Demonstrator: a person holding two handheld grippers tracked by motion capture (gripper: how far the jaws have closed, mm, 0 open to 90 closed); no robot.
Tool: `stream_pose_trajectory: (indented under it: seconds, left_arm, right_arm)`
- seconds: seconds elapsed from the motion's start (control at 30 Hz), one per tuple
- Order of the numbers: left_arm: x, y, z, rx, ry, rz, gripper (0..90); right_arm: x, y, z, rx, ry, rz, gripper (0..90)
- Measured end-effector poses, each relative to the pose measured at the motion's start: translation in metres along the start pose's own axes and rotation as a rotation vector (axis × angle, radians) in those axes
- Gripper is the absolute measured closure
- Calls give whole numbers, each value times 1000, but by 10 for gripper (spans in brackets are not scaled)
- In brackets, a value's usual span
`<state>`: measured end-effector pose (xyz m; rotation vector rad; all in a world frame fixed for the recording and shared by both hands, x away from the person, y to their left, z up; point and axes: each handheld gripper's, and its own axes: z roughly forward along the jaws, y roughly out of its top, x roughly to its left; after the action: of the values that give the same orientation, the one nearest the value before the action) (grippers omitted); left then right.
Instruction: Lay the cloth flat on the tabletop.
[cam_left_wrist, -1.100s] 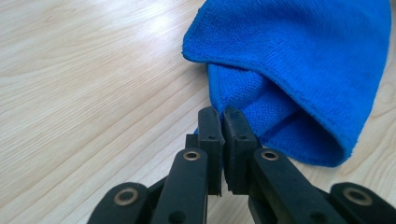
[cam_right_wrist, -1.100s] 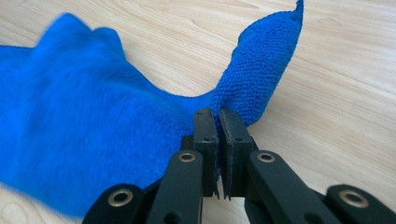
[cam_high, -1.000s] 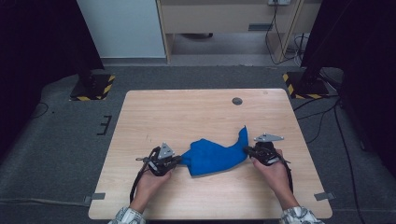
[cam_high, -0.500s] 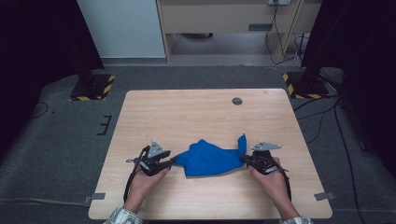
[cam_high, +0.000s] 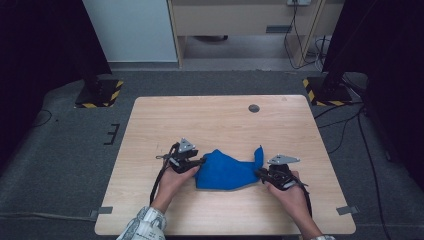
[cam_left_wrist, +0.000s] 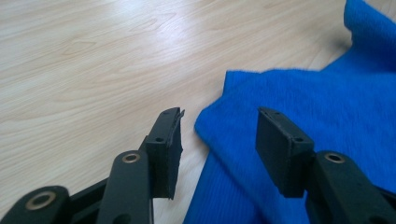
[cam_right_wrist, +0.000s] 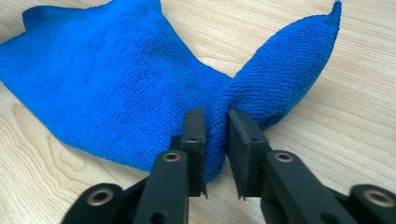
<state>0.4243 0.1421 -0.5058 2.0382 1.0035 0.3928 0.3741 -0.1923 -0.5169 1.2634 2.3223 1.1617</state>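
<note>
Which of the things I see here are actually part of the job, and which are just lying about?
Part of the job:
- blue cloth
- left gripper, fingers apart, just opened, cloth edge between them
- right gripper, fingers just loosening around a cloth fold

Just lying about:
- dark round disc near the table's far edge
- wooden table, only the work surface

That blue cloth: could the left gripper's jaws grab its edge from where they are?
Probably yes. The left gripper has its jaws apart, having just been opening, and a folded edge of the blue cloth lies right between and ahead of them on the bare table. Nothing blocks the way.
</note>
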Motion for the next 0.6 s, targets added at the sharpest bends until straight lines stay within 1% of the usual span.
stream_pose_trajectory:
  seconds: [0.07,0.23,0.33,0.43,0.53,0.6]
  left_arm:
    - [-1,3,7,17,9,9,476]
    - [-3,7,23,55,27,5,432]
    - [-3,5,32,92,30,11,417]
    - [-1,1,37,114,18,-1,419]
    - [-1,1,37,106,14,-7,430]
    - [-3,0,37,96,1,-2,492]
  right_arm:
    - [-2,0,0,-4,-1,5,695]
    - [-3,0,1,-6,-1,11,620]
    - [-2,-1,1,-4,-4,16,588]
    - [-3,-1,0,-6,-9,19,560]
    - [-5,0,-2,-3,-12,29,522]
    - [-6,1,-3,-2,-20,32,492]
